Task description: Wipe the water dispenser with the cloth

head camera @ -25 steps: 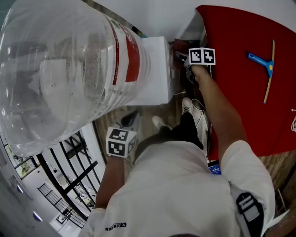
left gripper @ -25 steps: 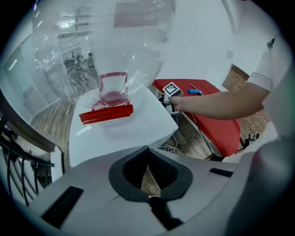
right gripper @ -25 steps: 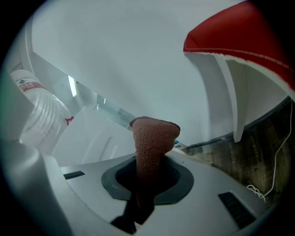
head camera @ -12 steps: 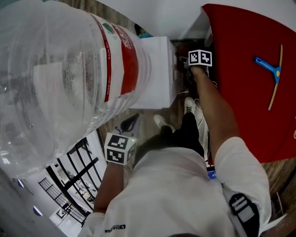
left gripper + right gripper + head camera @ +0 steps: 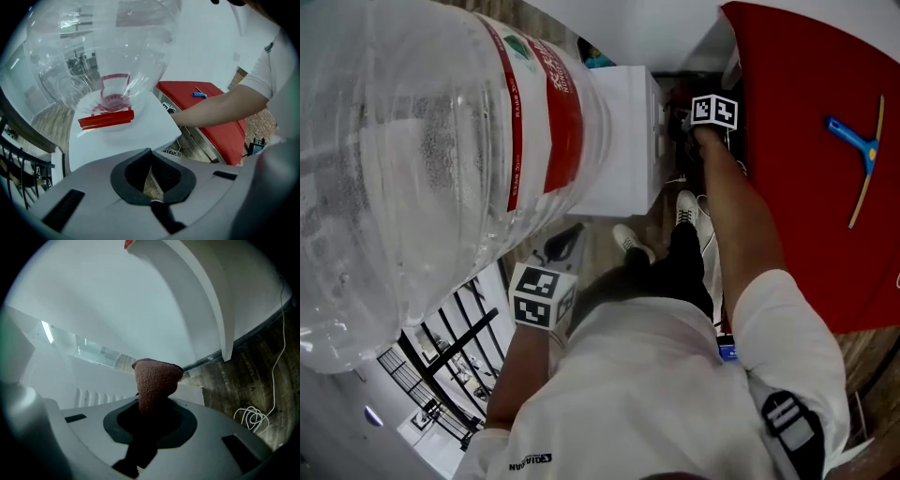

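Only the right gripper view shows right claw (image 5: 151,414) clamping the cloth (image 5: 156,378); left claw (image 5: 151,174) sits closed, empty.

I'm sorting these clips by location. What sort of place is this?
Probably an office or shop corner, indoors: a white water dispenser carrying a big clear bottle, a red table beside it with a blue squeegee on it, and a wood-plank floor.
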Demonstrator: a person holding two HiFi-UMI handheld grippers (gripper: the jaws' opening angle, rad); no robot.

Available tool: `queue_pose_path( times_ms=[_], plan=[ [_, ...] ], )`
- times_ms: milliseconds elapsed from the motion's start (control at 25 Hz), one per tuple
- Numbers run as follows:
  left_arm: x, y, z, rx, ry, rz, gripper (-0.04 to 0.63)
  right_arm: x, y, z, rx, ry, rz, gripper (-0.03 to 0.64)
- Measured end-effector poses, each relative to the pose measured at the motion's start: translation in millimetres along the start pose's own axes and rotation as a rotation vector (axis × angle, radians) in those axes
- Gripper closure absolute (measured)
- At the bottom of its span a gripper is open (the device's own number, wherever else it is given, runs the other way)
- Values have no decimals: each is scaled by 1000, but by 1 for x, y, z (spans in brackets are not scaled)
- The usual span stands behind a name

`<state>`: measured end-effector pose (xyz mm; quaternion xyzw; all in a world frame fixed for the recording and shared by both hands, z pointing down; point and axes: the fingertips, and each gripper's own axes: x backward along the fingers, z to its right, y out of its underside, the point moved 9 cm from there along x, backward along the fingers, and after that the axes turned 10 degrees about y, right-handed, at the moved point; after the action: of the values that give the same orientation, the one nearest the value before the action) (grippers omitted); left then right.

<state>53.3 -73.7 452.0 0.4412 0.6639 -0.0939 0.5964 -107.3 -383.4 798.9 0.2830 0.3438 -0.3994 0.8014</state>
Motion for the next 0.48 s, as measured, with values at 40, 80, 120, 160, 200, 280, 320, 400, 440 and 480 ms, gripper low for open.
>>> queue_pose_path(
  times_ms=[40,80,120,160,200,280,320,400,440,480],
  plan=[
    [1,-1,0,2,1,3,606,1,1,-2,9,3,1,560],
    [1,-1,-1,2,1,6,606,3,1,-4,20,6,2,560],
    [2,-2,-1,1,0,10,606,4,2,-6,32,9,3,560],
    [2,-2,-1,-1,-1,14,606,6,2,-8,43,10,5,560],
    [3,-2,-1,-2,-2,17,606,8,3,-9,53,11,8,560],
    [4,-1,0,-6,-4,25,606,14,5,-12,71,13,16,561],
    [5,-1,0,-9,-4,30,606,17,6,-13,81,15,20,561],
    [6,0,0,-17,-4,42,606,24,7,-15,94,23,33,561],
    [5,2,0,-19,-3,47,606,29,8,-15,97,26,41,561],
    [5,3,0,-20,-1,49,606,34,9,-16,98,28,50,560]
  ],
)
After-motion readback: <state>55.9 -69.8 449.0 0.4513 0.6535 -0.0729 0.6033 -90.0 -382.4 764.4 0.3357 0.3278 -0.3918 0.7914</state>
